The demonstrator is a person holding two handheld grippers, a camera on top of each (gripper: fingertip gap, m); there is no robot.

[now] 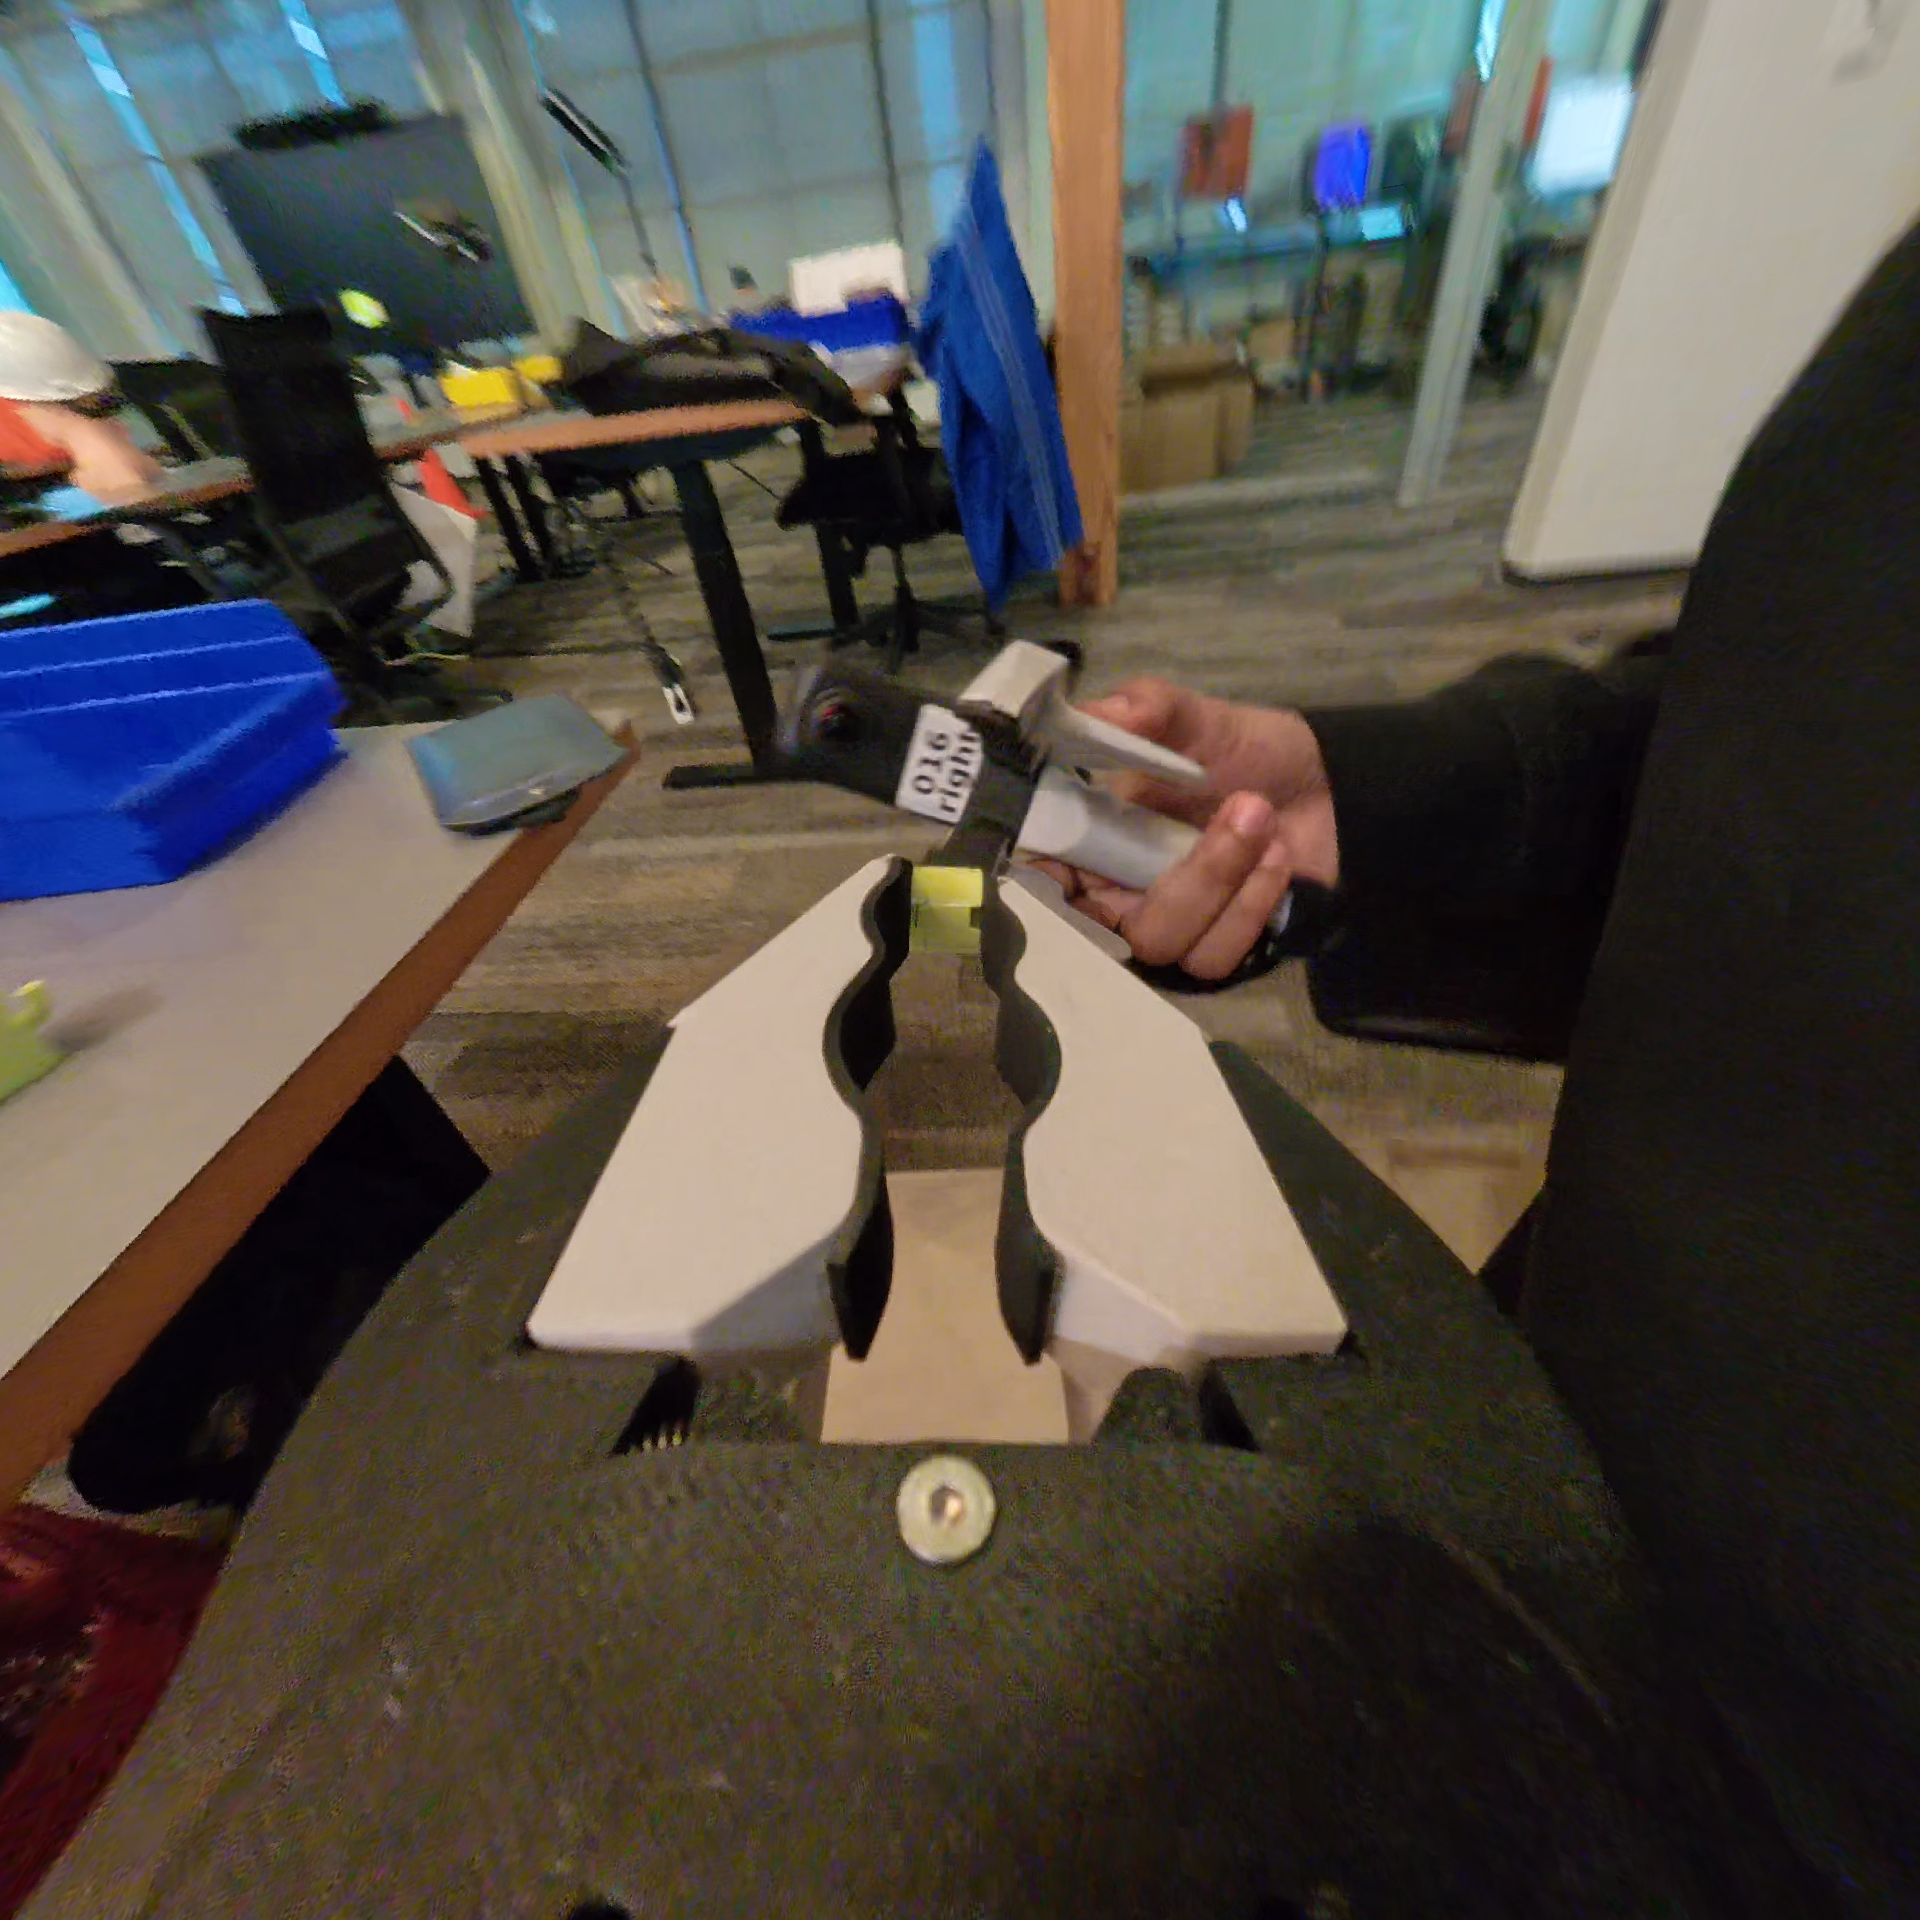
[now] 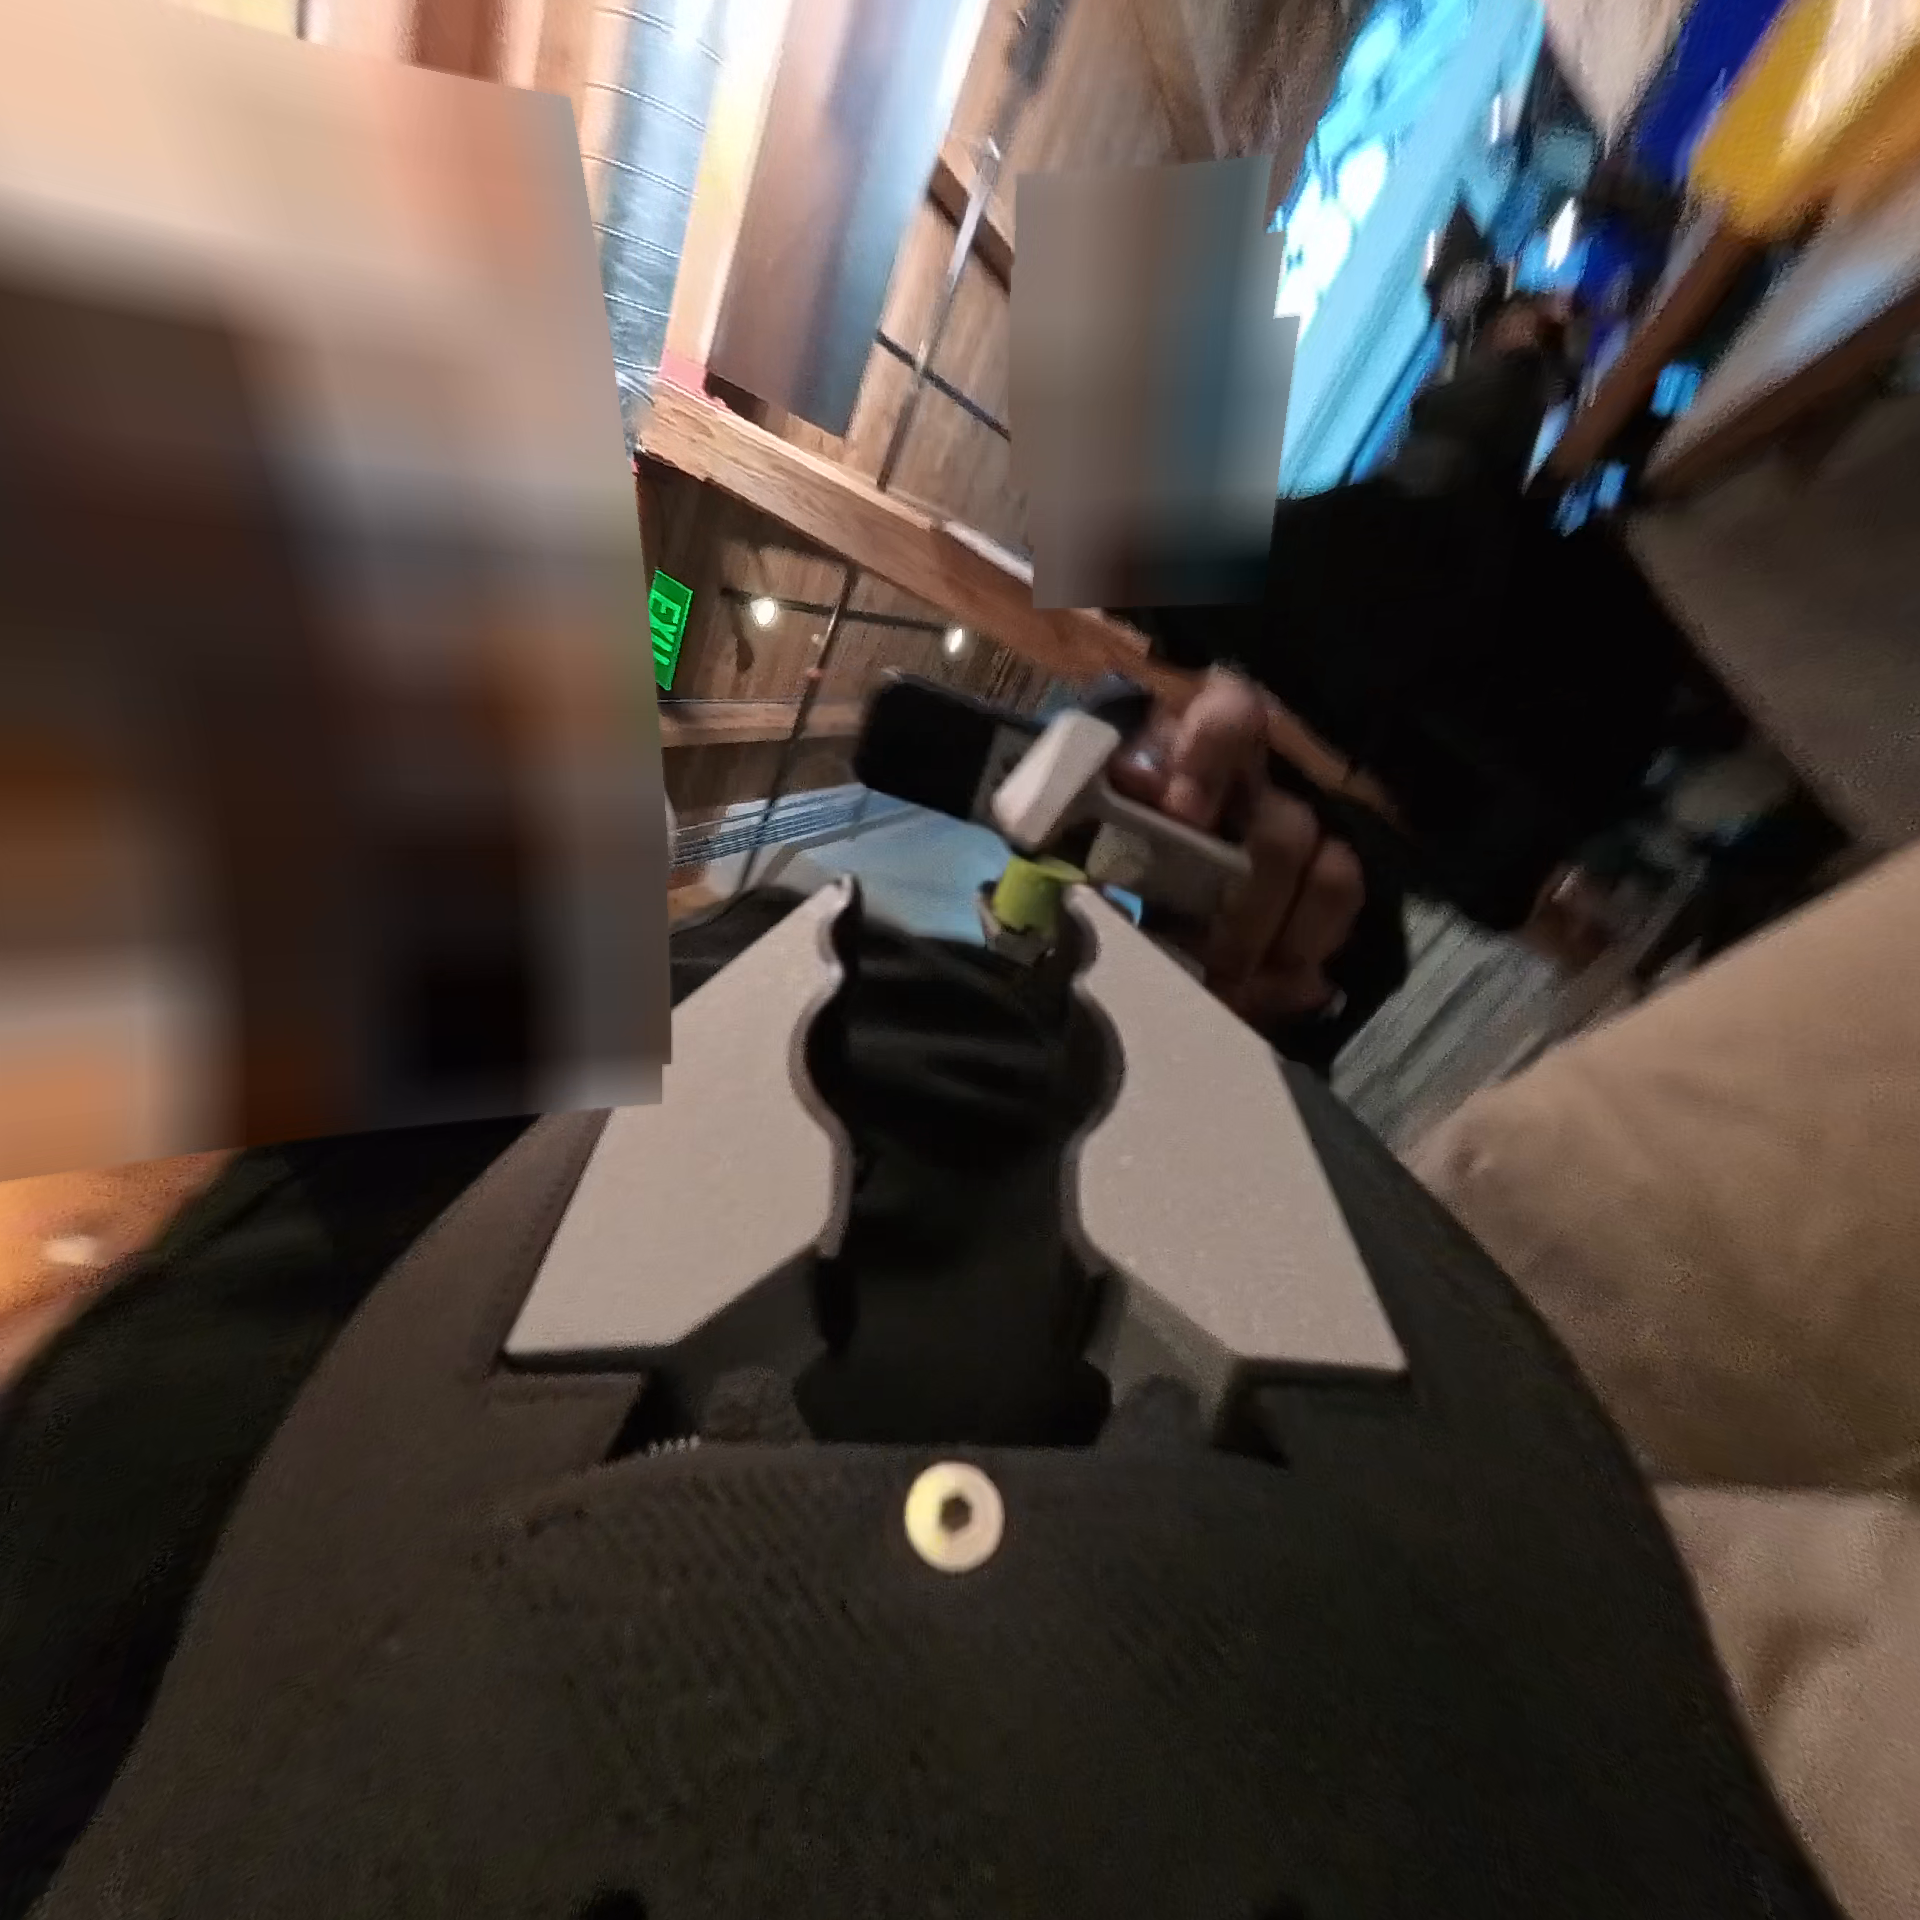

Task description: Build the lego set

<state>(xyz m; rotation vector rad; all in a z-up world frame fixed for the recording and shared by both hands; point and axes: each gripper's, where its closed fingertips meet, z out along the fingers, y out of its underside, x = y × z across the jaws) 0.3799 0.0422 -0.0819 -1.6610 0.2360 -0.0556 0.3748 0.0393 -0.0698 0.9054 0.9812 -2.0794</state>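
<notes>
While aloft, one lime brick (image 1: pixel 945 914) in left gripper (image 1: pixel 940 902)

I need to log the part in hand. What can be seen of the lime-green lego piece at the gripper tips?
The lime-green lego piece is small, blocky, glossy plastic with a notched edge. It is held in the air off the table, pinched at the tips of the left gripper; the right gripper meets it there.
</notes>
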